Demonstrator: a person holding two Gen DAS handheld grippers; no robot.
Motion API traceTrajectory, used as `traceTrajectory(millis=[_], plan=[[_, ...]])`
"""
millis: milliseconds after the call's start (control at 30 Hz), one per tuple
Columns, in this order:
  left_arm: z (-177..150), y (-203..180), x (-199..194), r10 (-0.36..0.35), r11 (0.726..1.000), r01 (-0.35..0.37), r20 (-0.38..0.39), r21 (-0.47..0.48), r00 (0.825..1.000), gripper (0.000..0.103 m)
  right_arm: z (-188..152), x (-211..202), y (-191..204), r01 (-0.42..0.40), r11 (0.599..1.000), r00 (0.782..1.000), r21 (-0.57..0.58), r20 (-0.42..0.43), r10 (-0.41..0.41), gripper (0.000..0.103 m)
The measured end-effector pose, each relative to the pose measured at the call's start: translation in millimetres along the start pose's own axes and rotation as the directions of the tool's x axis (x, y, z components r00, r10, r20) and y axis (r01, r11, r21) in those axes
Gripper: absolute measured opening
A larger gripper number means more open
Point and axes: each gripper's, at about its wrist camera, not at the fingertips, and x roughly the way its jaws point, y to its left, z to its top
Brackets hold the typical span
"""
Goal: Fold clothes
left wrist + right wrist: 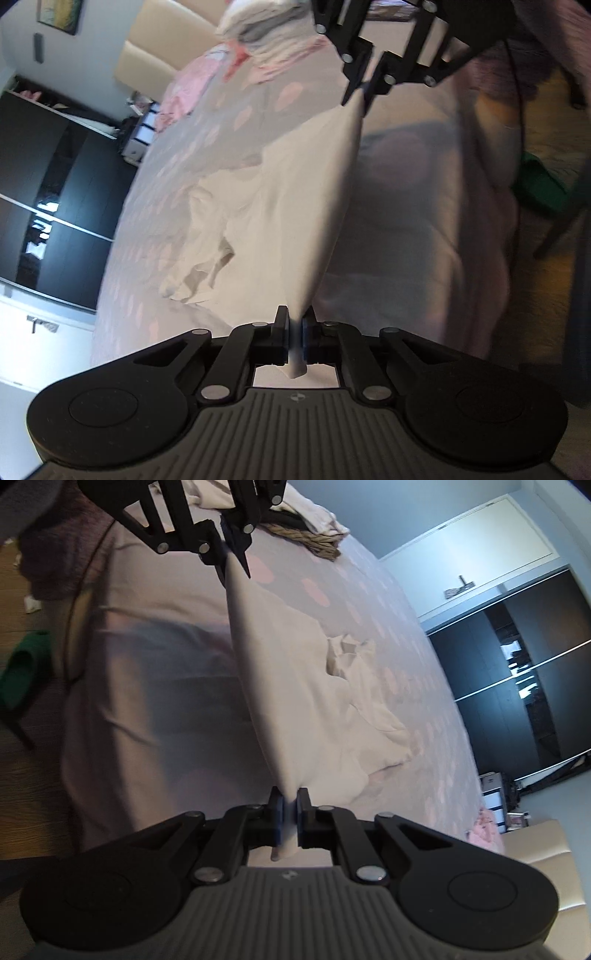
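Two grippers, left gripper [294, 325] and right gripper [290, 805], each clamping white garment [295, 206] edge

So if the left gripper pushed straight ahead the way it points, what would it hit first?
Probably the white garment it is shut on, stretched ahead of the left gripper toward the right gripper; beyond that the bed, though depth is unclear.

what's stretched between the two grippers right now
A taut edge of the white garment runs from the left gripper to the right gripper, both pinching it; the rest drapes onto the bed. Both wrist views show this.
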Motion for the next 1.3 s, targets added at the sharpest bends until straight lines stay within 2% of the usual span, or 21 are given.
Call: traceTrajectory(millis=[167, 267, 333, 367, 400, 467, 533, 600, 667, 833, 867, 900, 933, 1000, 1133, 1200, 1300], plan=[[-7.8, -24.0, 14.5, -0.097, 0.995, 0.097, -0.022, 0.005, 0.995, 0.004, -6.1, -2.9, 17.4, -0.097, 0.994, 0.995, 0.042, -0.027, 0.098, 0.008], [-11.9, -26.9, 26.2, -0.162, 0.987, 0.162, -0.046, -0.016, 0.986, 0.005, -7.5, 4.7, 20.9, -0.132, 0.99, 0.99, 0.051, -0.047, 0.135, 0.008], [-15.4, -24.0, 28.8, -0.204, 0.979, 0.203, -0.052, -0.026, 0.978, 0.007, -7.4, 7.7, 19.9, -0.159, 0.985, 0.985, 0.061, -0.054, 0.163, 0.009], [-17.0, -20.5, 28.2, -0.228, 0.973, 0.227, -0.052, -0.039, 0.972, 0.015, -7.8, 7.3, 18.0, -0.175, 0.982, 0.982, 0.068, -0.057, 0.179, 0.011], [-18.5, -16.1, 26.8, -0.255, 0.966, 0.252, -0.049, -0.056, 0.966, 0.021, -8.7, 5.3, 15.2, -0.195, 0.977, 0.978, 0.08, -0.059, 0.2, 0.013], [-25.3, -9.4, 16.8, -0.307, 0.946, 0.303, -0.022, -0.111, 0.951, 0.028, -10.8, 0.7, 8.7, -0.238, 0.965, 0.968, 0.111, -0.056, 0.245, 0.016], [-28.5, 5.4, 9.1, -0.343, 0.924, 0.343, 0.029, -0.166, 0.939, 0.033, -14.8, -7.1, -1.2, -0.284, 0.945, 0.955, 0.164, -0.036, 0.293, 0.026], [-31.5, 25.7, 3.8, -0.365, 0.901, 0.376, 0.09, -0.217, 0.926, 0.043, -21.3, -15.1, -13.0, -0.315, 0.923, 0.946, 0.221, -0.013, 0.325, 0.027], [-35.6, 50.0, 5.7, -0.379, 0.867, 0.401, 0.133, -0.295, 0.916, 0.044, -26.5, -16.2, -28.3, -0.328, 0.902, 0.94, 0.281, 0.002, 0.342, 0.032], [-48.2, 110.8, 33.1, -0.336, 0.787, 0.385, 0.188, -0.481, 0.923, 0.042, -32.5, 7.8, -71.4, -0.286, 0.873, 0.951, 0.394, 0.003, 0.31, 0.034], [-50.7, 121.5, 40.3, -0.327, 0.77, 0.379, 0.193, -0.514, 0.925, 0.04, -33.2, 16.0, -80.1, -0.276, 0.865, 0.953, 0.418, 0.0, 0.304, 0.034], [-53.1, 132.1, 48.6, -0.311, 0.754, 0.364, 0.191, -0.546, 0.931, 0.032, -33.8, 23.6, -88.1, -0.268, 0.855, 0.954, 0.445, -0.002, 0.3, 0.033], [-55.0, 142.4, 57.6, -0.293, 0.741, 0.345, 0.185, -0.576, 0.938, 0.03, -34.1, 32.0, -96.3, -0.26, 0.843, 0.955, 0.471, -0.002, 0.296, 0.029], [-57.0, 159.9, 76.3, -0.264, 0.729, 0.311, 0.169, -0.61, 0.95, 0.028, -33.3, 48.7, -109.8, -0.244, 0.826, 0.958, 0.509, -0.006, 0.286, 0.02], [-61.9, 193.0, 117.9, -0.211, 0.716, 0.241, 0.126, -0.655, 0.969, 0.026, -30.6, 82.4, -134.1, -0.227, 0.801, 0.961, 0.555, -0.009, 0.278, 0.02], [-65.9, 209.5, 139.6, -0.192, 0.691, 0.217, 0.115, -0.69, 0.975, 0.026, -28.4, 99.7, -146.1, -0.222, 0.788, 0.961, 0.574, -0.008, 0.276, 0.02], [-73.5, 233.3, 166.9, -0.169, 0.63, 0.219, 0.144, -0.745, 0.975, 0.026, -25.9, 125.9, -165.4, -0.219, 0.759, 0.962, 0.613, 0.007, 0.272, 0.021]])
